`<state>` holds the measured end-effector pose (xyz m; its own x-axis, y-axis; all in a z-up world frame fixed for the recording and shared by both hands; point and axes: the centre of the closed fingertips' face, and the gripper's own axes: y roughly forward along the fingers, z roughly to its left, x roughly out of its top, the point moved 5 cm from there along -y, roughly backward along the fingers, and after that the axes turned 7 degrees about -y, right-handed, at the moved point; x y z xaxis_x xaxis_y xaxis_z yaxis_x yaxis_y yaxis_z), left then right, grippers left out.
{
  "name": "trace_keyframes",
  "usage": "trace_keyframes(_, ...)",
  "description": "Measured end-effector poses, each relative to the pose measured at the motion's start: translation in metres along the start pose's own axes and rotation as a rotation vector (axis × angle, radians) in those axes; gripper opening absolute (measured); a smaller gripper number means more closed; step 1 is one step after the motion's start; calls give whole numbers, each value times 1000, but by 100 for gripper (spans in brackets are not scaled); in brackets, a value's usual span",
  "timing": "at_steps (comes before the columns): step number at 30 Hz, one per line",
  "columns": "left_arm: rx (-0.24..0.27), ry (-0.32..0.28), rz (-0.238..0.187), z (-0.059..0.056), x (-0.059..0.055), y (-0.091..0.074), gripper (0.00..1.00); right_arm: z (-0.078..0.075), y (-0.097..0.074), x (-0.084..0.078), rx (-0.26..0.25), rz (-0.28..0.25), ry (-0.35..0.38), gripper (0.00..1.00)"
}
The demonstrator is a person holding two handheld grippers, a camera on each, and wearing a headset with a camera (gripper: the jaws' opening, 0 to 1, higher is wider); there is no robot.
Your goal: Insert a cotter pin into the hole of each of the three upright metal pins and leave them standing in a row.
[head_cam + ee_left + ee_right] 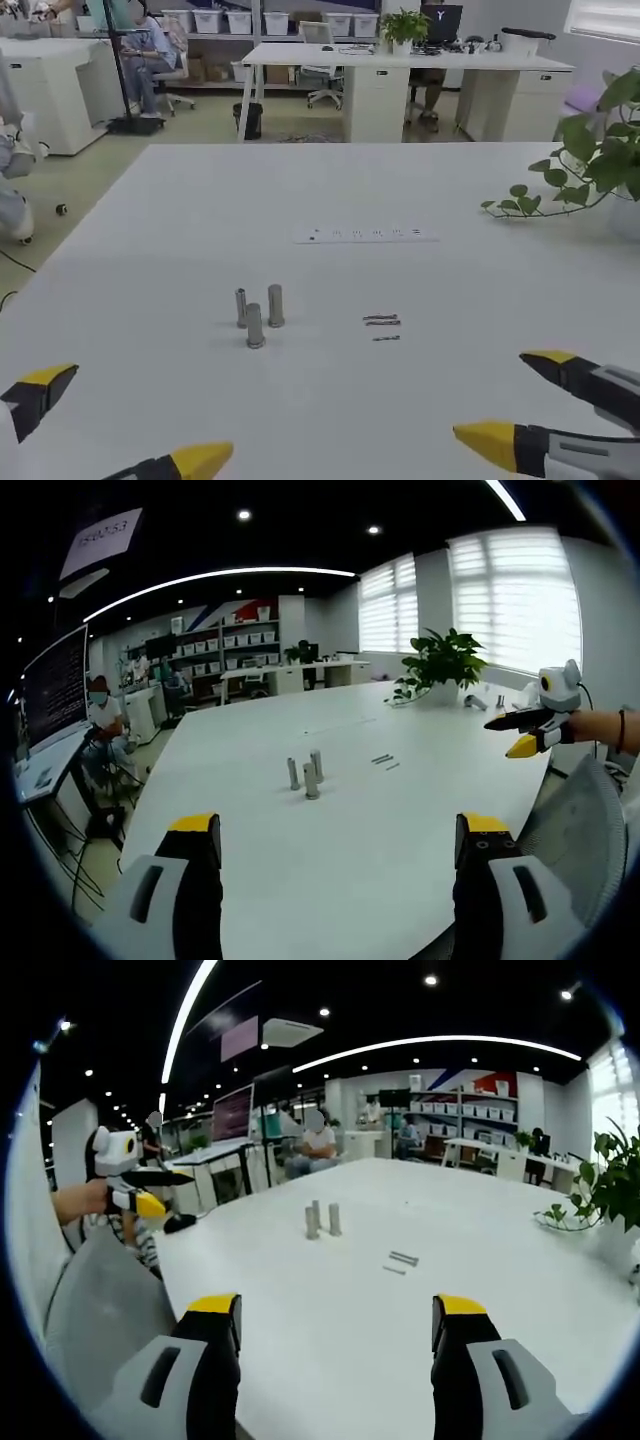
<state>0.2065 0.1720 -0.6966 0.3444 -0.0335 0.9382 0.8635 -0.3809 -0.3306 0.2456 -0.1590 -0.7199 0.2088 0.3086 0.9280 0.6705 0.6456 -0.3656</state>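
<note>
Well beyond the left gripper (340, 826) and right gripper (337, 1306), jaws wide, stand the metal pins (256, 318).

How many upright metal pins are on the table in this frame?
3. They stand in a tight cluster on the table: the left pin, the right pin beside it, and the front pin nearer the camera. None seems hidden.
</note>
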Motion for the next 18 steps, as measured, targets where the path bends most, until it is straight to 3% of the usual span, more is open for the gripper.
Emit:
trace_keyframes(10, -4, 2, -11, -1, 1, 4, 95, -6, 13, 8, 0, -26, -4, 66)
trace_keyframes(18, -3, -4, -19, 0, 1, 8, 92, -9, 34, 19, 19, -48, -20, 57)
